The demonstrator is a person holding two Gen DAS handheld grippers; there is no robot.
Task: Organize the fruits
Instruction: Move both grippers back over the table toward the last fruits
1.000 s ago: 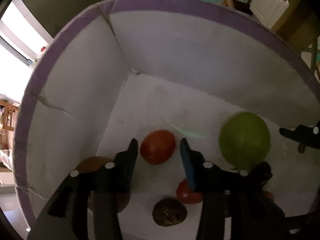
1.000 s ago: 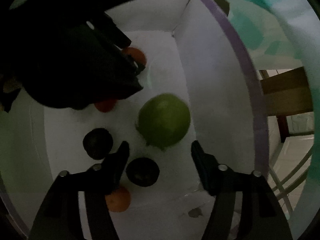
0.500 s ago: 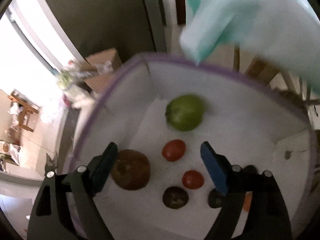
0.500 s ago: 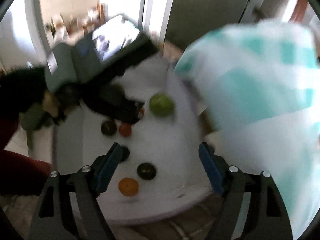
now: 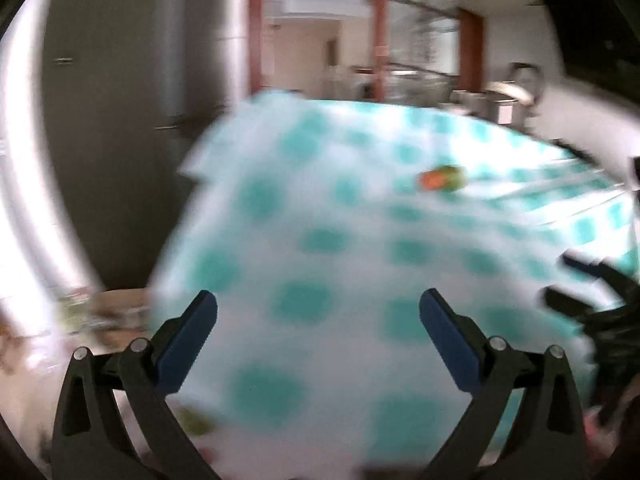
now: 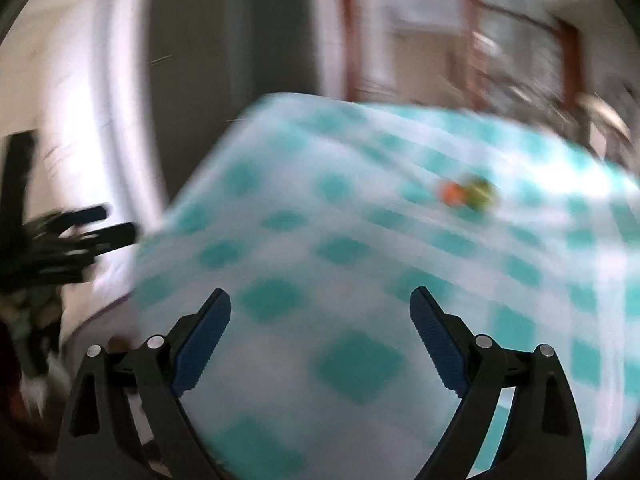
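Both views are blurred by motion. My left gripper (image 5: 318,308) is open and empty above a table with a white and teal checked cloth (image 5: 360,264). My right gripper (image 6: 320,304) is open and empty over the same cloth (image 6: 360,280). A small orange fruit (image 5: 430,180) and a green fruit (image 5: 452,178) lie together far out on the cloth; they also show in the right wrist view as the orange fruit (image 6: 450,192) and the green fruit (image 6: 480,194). The fruit box is out of view.
The right gripper shows as a dark shape (image 5: 592,300) at the right edge of the left wrist view. The left gripper shows as a dark shape (image 6: 72,236) at the left of the right wrist view. A dark cabinet (image 5: 132,120) and a kitchen counter (image 5: 500,96) lie beyond the table.
Both grippers have lifted out of the white box with the fruits and swung up to face the checked table. The box has left both views. Both jaws have opened wider.
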